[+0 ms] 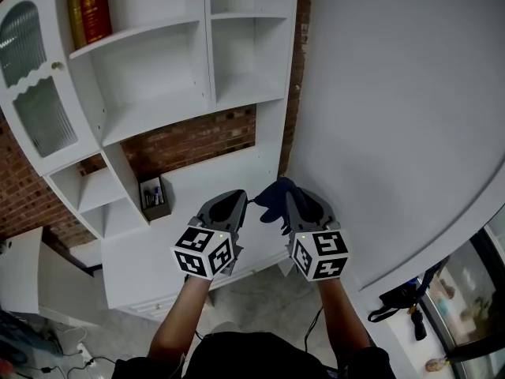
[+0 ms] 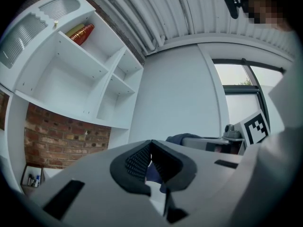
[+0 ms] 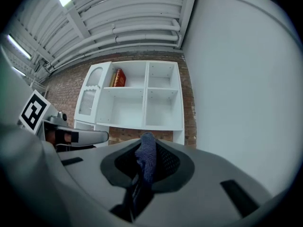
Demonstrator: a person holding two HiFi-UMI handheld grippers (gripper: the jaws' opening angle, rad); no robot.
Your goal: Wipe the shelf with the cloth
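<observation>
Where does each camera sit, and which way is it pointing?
Head view: on the person's head, looking steeply down at left tongs, right tongs, both forearms and the shelf.
Left gripper view: rides the left tongs, looking along their shut tips up at the shelf.
Right gripper view: rides the right tongs, looking past the pinched cloth at the shelf.
Shared: both gripper views show the other tongs' marker cube.

One shelf unit (image 1: 158,105); one cloth (image 1: 272,196); two books (image 1: 93,6); one box (image 1: 154,200); two claws: left claw (image 1: 241,199), right claw (image 1: 287,204).
</observation>
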